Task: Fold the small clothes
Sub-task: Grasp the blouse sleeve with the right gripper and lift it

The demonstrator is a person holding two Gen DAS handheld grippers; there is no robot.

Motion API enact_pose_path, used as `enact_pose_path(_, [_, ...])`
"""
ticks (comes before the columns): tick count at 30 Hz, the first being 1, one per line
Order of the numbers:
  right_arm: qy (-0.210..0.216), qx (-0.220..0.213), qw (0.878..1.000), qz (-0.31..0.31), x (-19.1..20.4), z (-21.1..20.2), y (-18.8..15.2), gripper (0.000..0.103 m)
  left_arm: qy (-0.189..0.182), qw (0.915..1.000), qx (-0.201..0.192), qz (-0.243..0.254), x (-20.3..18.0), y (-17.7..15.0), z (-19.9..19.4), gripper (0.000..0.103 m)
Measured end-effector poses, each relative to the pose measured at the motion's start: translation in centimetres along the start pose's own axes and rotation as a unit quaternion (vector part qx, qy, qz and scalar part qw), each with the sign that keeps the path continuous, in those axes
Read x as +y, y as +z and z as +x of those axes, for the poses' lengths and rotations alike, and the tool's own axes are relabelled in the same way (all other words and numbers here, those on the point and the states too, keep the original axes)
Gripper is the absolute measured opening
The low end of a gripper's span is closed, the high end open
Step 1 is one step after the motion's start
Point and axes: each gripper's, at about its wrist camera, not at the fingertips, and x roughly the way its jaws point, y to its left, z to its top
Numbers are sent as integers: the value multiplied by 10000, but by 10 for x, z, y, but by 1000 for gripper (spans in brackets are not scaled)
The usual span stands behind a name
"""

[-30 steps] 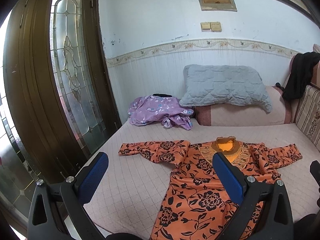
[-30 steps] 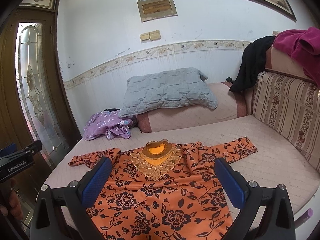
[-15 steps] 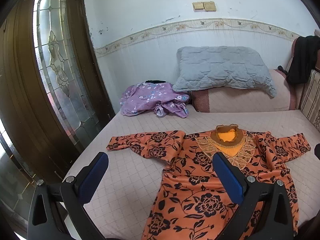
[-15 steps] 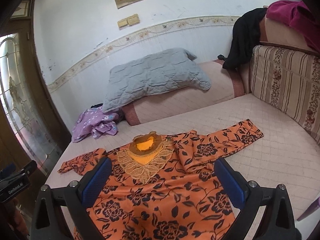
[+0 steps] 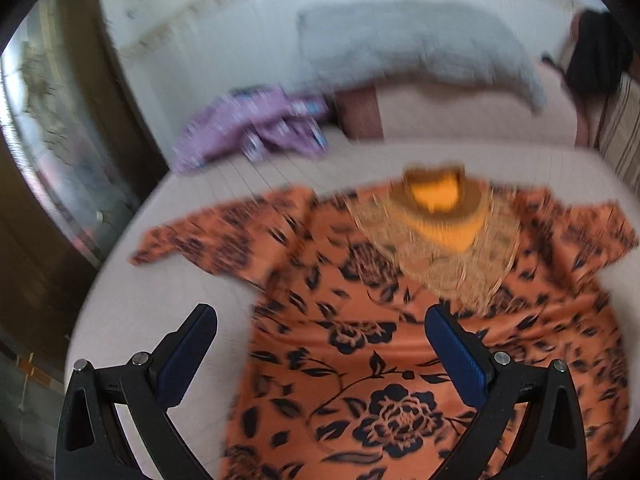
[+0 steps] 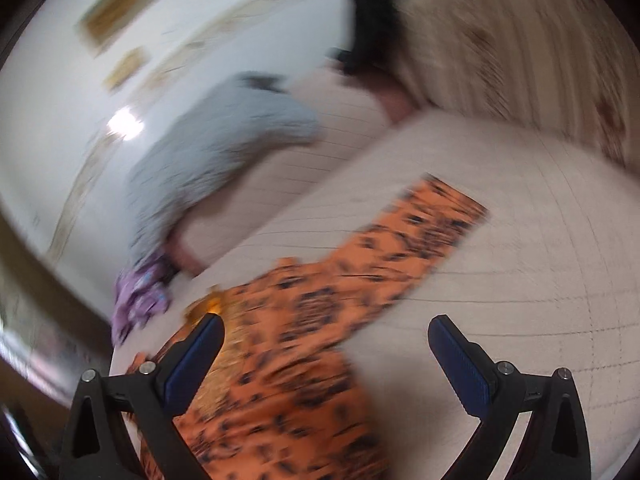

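My left gripper (image 5: 320, 328) is spread wide with nothing between its blue pads (image 5: 188, 354), hanging above the near left part of the orange floral dress (image 5: 360, 344). The dress lies flat, front up, on the pale quilted mattress (image 5: 160, 320), its gold lace collar (image 5: 440, 248) pointing toward the back wall and both sleeves stretched out to the sides. My right gripper (image 6: 324, 340) is just as wide and equally empty; its view is tilted and smeared with blur, yet I can make out the dress's right sleeve (image 6: 420, 232) running away across the mattress ahead of my fingers. A grey pillow (image 5: 408, 48) leans on the bolster at the back, and a crumpled purple garment (image 5: 256, 128) sits in the far left corner, well apart from the dress
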Motion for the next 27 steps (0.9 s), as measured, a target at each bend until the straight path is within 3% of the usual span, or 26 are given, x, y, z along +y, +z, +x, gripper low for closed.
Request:
enact_pose_path(2, [-202, 184, 9971, 712, -44, 19, 12, 103, -143, 9989, 436, 124, -11, -5, 41, 103])
enact_pose_path(5, [-151, 342, 9846, 1706, -99, 44, 27, 101, -227, 9953, 905, 261, -20, -16, 81, 103])
enact_pose_path(7, [-29, 377, 9802, 1941, -113, 56, 38, 93, -190, 9931, 1128, 276, -22, -20, 97, 103])
enact_pose_path(10, [262, 420, 9737, 2225, -126, 83, 59, 76, -269, 9930, 1135, 211, -25, -25, 104, 103])
enact_pose_path(11, [228, 473, 9729, 2252, -127, 93, 65, 70, -285, 9932, 1114, 201, -26, -26, 105, 103])
enact_pose_path(14, [-128, 484, 9750, 2167, -131, 122, 77, 67, -410, 9928, 1124, -2, -25, -29, 108, 103])
enact_pose_path(17, [-290, 341, 9780, 2037, -133, 140, 87, 62, -678, 9892, 1145, -621, -8, -35, 114, 103])
enact_pose_path(18, [-317, 272, 9794, 1974, -132, 144, 89, 60, -627, 9904, 1108, -531, -11, -36, 113, 103])
enact_pose_path(19, [-361, 234, 9812, 1882, -129, 147, 91, 42, -581, 9911, 1099, -482, -13, -37, 113, 103])
enact_pose_path(20, [-430, 232, 9843, 1694, -125, 152, 93, 18, -559, 9912, 1093, -501, -14, -37, 112, 103])
enact_pose_path(21, [-426, 372, 9851, 1626, -123, 161, 93, 8, -558, 9909, 1093, -554, -14, -38, 112, 103])
enact_pose_path(23, [-477, 364, 9852, 1608, -115, 164, 91, 8, -553, 9908, 1113, -530, -15, -37, 112, 103])
enact_pose_path(27, [26, 100, 9942, 1074, -64, 142, 102, 7, -629, 9872, 1433, -321, -12, -24, 115, 103])
